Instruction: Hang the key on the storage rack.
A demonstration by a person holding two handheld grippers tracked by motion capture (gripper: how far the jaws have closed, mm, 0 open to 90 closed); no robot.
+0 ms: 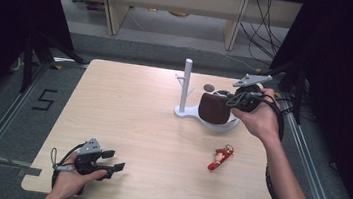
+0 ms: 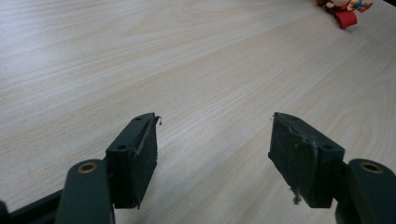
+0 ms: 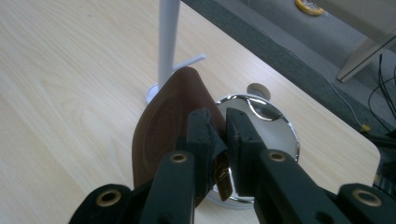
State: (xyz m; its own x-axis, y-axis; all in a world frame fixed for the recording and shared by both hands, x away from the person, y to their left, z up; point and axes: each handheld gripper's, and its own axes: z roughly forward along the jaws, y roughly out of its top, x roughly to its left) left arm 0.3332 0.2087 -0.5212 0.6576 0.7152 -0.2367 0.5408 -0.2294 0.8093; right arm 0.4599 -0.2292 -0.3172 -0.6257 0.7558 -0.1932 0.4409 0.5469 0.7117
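At the near edge of the surface (image 1: 128,109), the left tongs (image 1: 116,160) are held low in a hand (image 1: 70,180), and their jaws are spread wide with nothing between them. In the left gripper view bare light wood is seen past both black pads (image 2: 140,156), and a small red figure keyring (image 2: 345,10) is seen far ahead of them, towards the upper right corner. In the high view the same keyring (image 1: 221,157) is found lying flat on the wood, well apart from the left tongs and nearer to the forearm that carries the right tongs.

Farther off, the right tongs (image 3: 222,135) are raised above the surface in the other hand (image 1: 257,120), and their jaws are pressed almost together. A brown leather pouch (image 3: 161,130) is pinched by them at its edge, with a brass clasp (image 3: 223,179) seen just below the pads. The pouch is hung tilted from the grip, just to the left of the jaws in the right gripper view.

Directly beneath and beyond the right tongs a round mirror-bright tray (image 3: 275,135) is seen, joined to a white stand (image 1: 185,88) whose upright post (image 3: 167,42) is placed just behind the pouch. A short side peg (image 3: 191,60) is carried by the post. Whether the pouch touches the tray cannot be told.
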